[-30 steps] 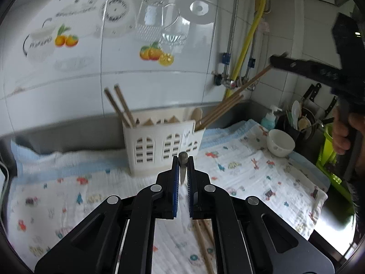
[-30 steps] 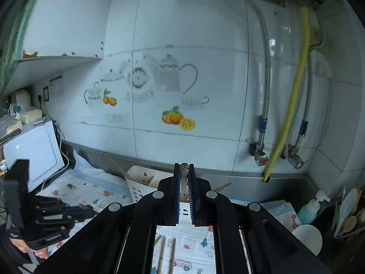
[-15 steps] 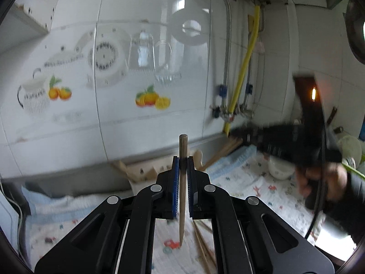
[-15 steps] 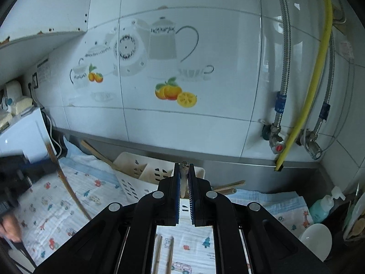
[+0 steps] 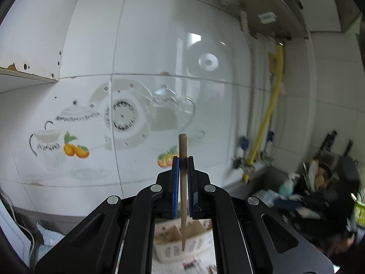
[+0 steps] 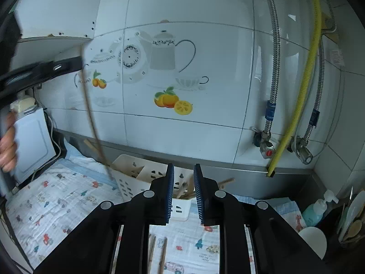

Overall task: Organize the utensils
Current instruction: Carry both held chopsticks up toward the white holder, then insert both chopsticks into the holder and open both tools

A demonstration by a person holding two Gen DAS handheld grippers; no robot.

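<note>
My left gripper (image 5: 182,159) is shut on a wooden chopstick (image 5: 182,146) that stands upright through its blue pads. Its lower tip hangs just above the white slotted utensil holder (image 5: 173,248). The right wrist view shows that gripper (image 6: 81,61) blurred at the upper left, the chopstick (image 6: 93,123) slanting down toward the holder (image 6: 136,178). My right gripper (image 6: 183,171) hovers over the holder's right end; its jaws are opening and nothing is between the pads. Other chopsticks (image 6: 225,181) lean in the holder. Two more chopsticks (image 6: 163,255) lie on the patterned cloth (image 6: 57,201) below.
A tiled wall with a yellow hose (image 6: 296,102) and metal pipes rises right behind the holder. At the right stand a soap bottle (image 6: 314,212), a white bowl (image 6: 313,239) and a rack of utensils. A white appliance (image 6: 34,141) is at the left, with a hand (image 6: 8,146) beside it.
My left gripper has risen with the chopstick, now upright above the holder. My right gripper's jaws have parted, and the chopstick end that sat between them is gone.
</note>
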